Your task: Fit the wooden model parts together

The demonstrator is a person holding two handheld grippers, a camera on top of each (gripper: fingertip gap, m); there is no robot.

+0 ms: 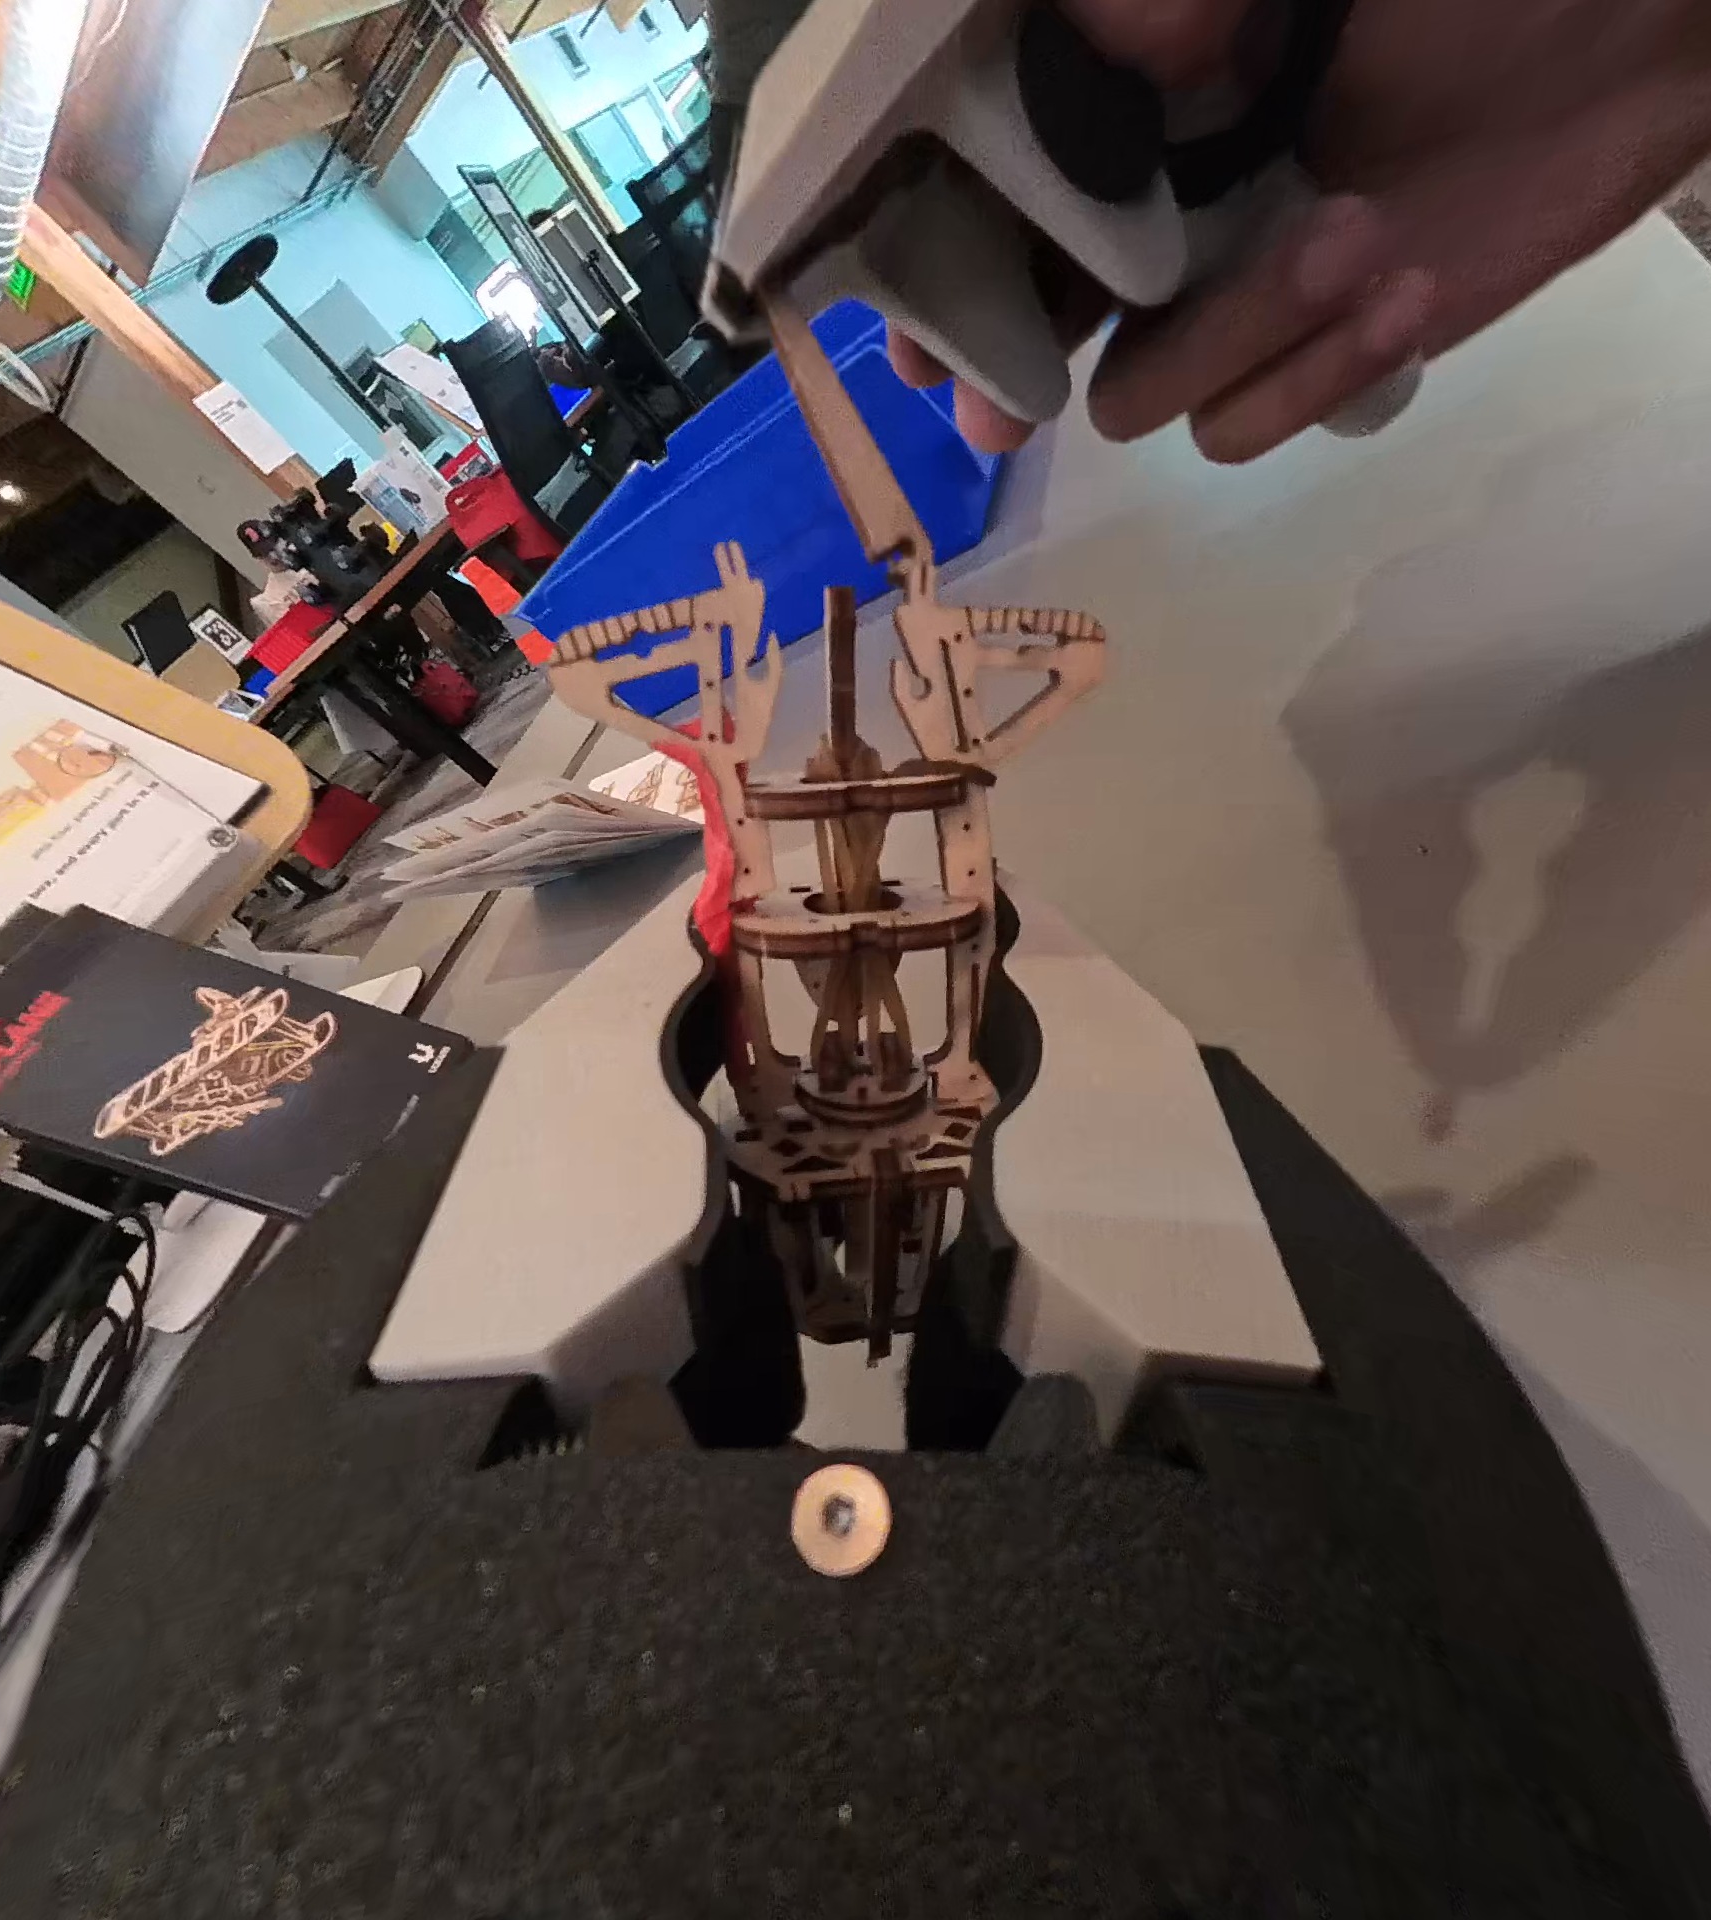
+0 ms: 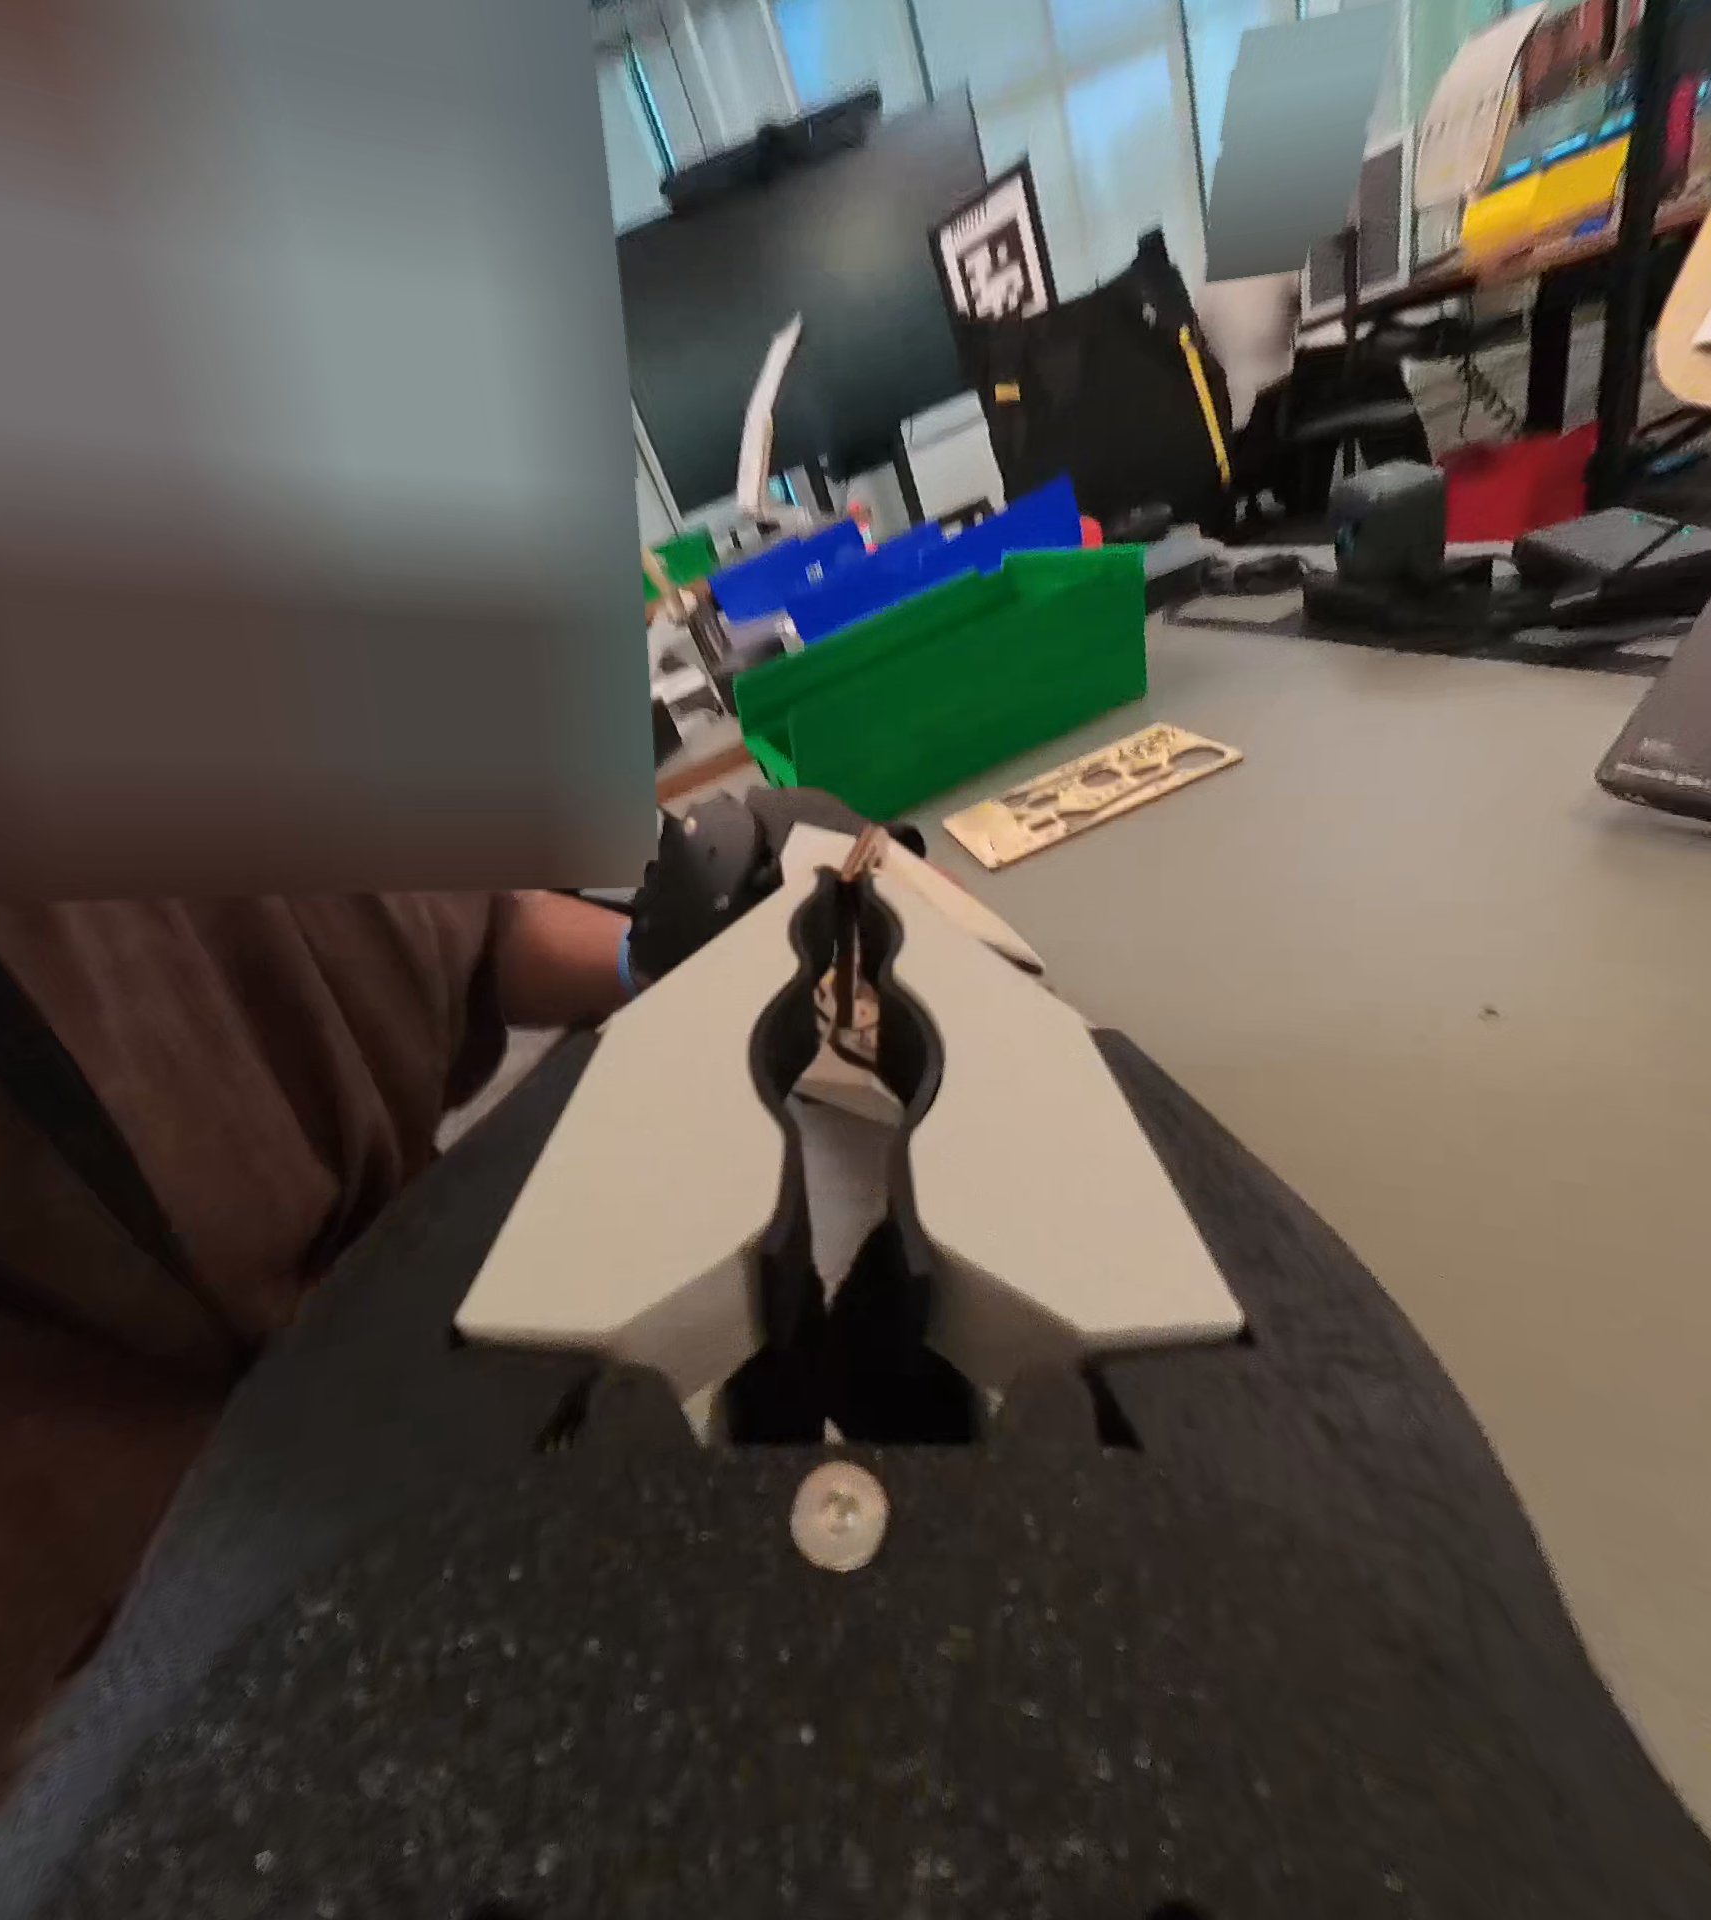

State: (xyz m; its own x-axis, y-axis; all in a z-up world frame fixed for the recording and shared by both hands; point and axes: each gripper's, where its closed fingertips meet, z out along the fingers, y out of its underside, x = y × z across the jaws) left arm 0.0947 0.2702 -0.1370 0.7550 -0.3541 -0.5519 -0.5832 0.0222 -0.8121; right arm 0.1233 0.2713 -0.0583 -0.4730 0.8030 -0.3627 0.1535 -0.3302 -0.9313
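My left gripper (image 1: 856,935) is shut on a half-built wooden model (image 1: 861,831) and holds it upright between its grey fingers (image 1: 560,1195). The model has stacked round discs, a centre post and two toothed arms spreading at the top. My right gripper (image 1: 778,312), held by a hand, comes in from the upper right, shut on a thin wooden strip (image 1: 851,457). The strip's lower end meets the top of the model's right arm (image 1: 918,592). In the right wrist view the right gripper (image 2: 846,883) pinches the strip (image 2: 843,966), seen edge-on.
A blue bin (image 1: 757,499) stands behind the model. A black kit box (image 1: 176,1060), an instruction board (image 1: 51,769) and an open booklet (image 1: 539,831) lie to the left. A green bin (image 2: 944,675) and a cut-out wooden parts sheet (image 2: 1090,790) lie on the grey table (image 2: 1350,987). The tips of one gripper are about 9 cm away from the tips of the other.
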